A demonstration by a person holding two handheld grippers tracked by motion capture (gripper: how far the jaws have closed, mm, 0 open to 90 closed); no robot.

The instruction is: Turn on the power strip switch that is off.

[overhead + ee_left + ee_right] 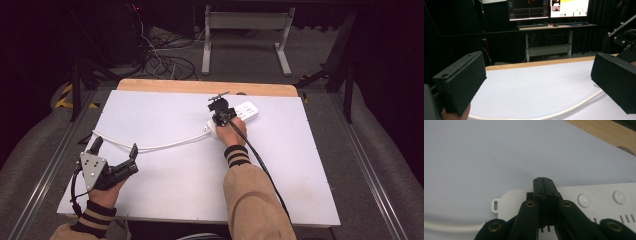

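One white power strip (239,116) lies right of center in the upper half of the high view, on the white table top (165,175), angled toward the upper right. No brand or label readable on it, print too small or blurred to tell. In the right gripper view the strip (599,192) shows two round white buttons (584,200) at right center, slot openings along the lower right edge, and one mounting tab (496,205) at left center. One white cord (150,146) runs from the strip's near end leftward across the table toward the left edge.

Right gripper (220,116) sits on the strip's near end, jaws pressed together, nothing seen between them; in its own view the right gripper (543,180) rests over the strip's top face, probably touching it, contact hard to confirm.

Left gripper (116,151) is at lower left of the high view, jaws spread wide, holding nothing. In the left gripper view the cord (574,107) curves along the bottom between the two black pads (464,82).

Two monitors (549,8) at the top of the left gripper view; screen text unreadable. One keyboard (532,25) on the desk under them.
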